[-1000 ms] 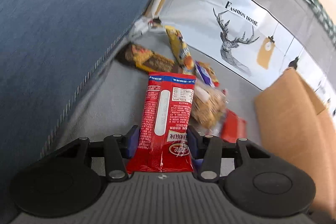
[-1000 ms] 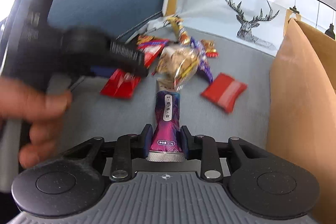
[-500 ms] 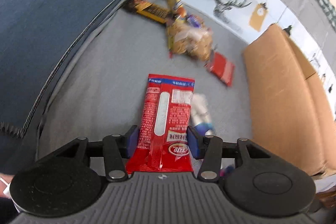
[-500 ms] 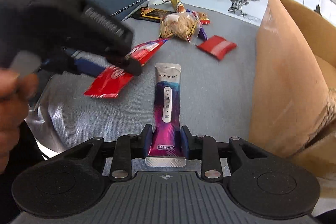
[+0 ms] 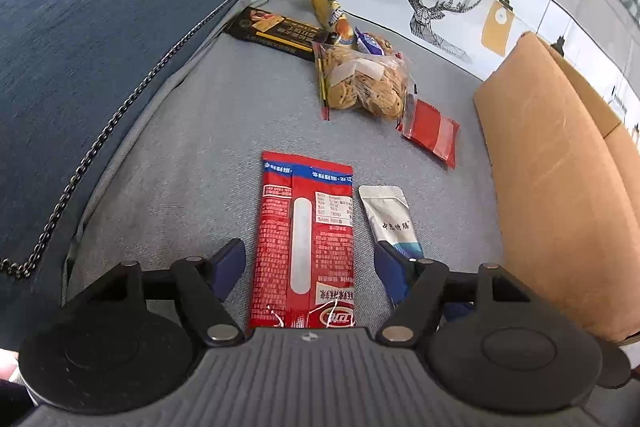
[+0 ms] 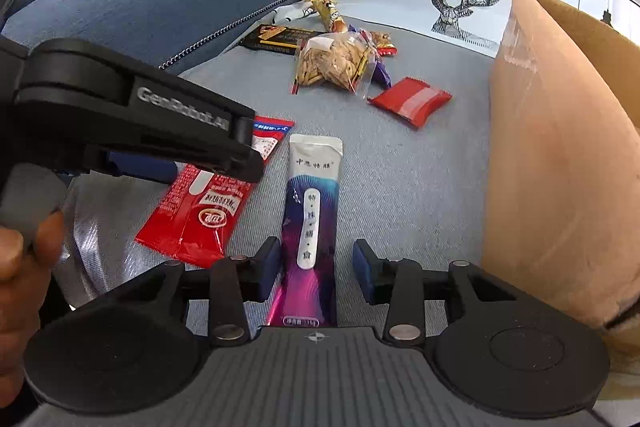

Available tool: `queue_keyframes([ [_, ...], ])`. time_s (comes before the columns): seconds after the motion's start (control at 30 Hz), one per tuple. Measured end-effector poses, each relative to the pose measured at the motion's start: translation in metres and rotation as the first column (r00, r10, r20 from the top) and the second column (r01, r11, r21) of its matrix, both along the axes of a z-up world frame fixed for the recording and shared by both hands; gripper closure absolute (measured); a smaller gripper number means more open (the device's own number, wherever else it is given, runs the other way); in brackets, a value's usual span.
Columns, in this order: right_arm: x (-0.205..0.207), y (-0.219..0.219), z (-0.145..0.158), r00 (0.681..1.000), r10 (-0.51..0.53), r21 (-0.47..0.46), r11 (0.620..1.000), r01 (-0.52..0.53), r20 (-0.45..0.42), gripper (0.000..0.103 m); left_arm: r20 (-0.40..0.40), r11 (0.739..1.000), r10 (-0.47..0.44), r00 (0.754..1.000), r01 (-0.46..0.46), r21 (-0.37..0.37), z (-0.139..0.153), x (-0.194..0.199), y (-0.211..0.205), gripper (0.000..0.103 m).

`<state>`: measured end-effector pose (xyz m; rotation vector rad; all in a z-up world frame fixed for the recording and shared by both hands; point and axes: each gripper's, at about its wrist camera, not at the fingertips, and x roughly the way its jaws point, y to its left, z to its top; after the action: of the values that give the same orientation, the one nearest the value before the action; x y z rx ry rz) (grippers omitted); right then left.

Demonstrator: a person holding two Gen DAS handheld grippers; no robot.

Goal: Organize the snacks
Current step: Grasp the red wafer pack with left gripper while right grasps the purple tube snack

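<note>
Snacks: thin sealed packets on a grey sofa seat; they look light, crinkly and slippery, best pinched flat across a sealed end.
Cardboard box [image 6: 560,163]: largest item, standing open at the right, a likely container.
Sofa seat [image 5: 200,147]: soft grey fabric; blue cushion at left, deer-print cover behind.
Far pile: clear bag of crisps [image 5: 360,79], fragile, with a small red pouch [image 5: 430,131] just right.
Red packet [image 5: 308,239]: lies flat near, between the left gripper [image 5: 310,263] jaws, which are opening, pads clear.
Purple stick packet [image 6: 312,227]: just right of it, between the right gripper [image 6: 314,267] jaws, also opening, released.
</note>
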<state>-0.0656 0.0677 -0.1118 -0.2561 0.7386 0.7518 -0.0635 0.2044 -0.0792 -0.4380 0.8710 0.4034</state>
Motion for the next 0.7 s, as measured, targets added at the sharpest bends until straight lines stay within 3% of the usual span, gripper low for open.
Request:
queue_keyframes([
  [0.1,-0.0013,0.0017,-0.0005,1.0,0.007,-0.007,1.0,-0.006,0.019,0.063,-0.008,0.999,-0.013,1.0,0.014,0.034,-0.0015,0.0035,-0.0045,0.028],
  [0.2,-0.002,0.0008,0.0004,1.0,0.007,-0.007,1.0,-0.006,0.027,0.073,-0.014,0.998,-0.025,1.0,0.026,0.06,-0.0024,0.006,-0.0079,0.029],
  [0.33,-0.0019,-0.0026,0.0035,0.999,-0.017,-0.002,1.0,0.017,0.037,0.076,-0.019,0.996,-0.021,1.0,0.023,0.088,-0.0025,0.0062,-0.0096,0.046],
  [0.4,-0.0011,-0.0036,0.0047,0.999,-0.026,0.002,1.0,0.026,0.038,0.076,-0.007,0.997,-0.017,1.0,0.017,0.076,-0.0016,0.0049,-0.0081,0.052],
  [0.7,0.0013,-0.0016,0.0018,0.999,-0.037,-0.02,0.999,0.037,0.016,0.074,0.018,1.0,0.003,1.0,-0.004,0.01,0.0015,-0.0002,-0.0022,0.052],
])
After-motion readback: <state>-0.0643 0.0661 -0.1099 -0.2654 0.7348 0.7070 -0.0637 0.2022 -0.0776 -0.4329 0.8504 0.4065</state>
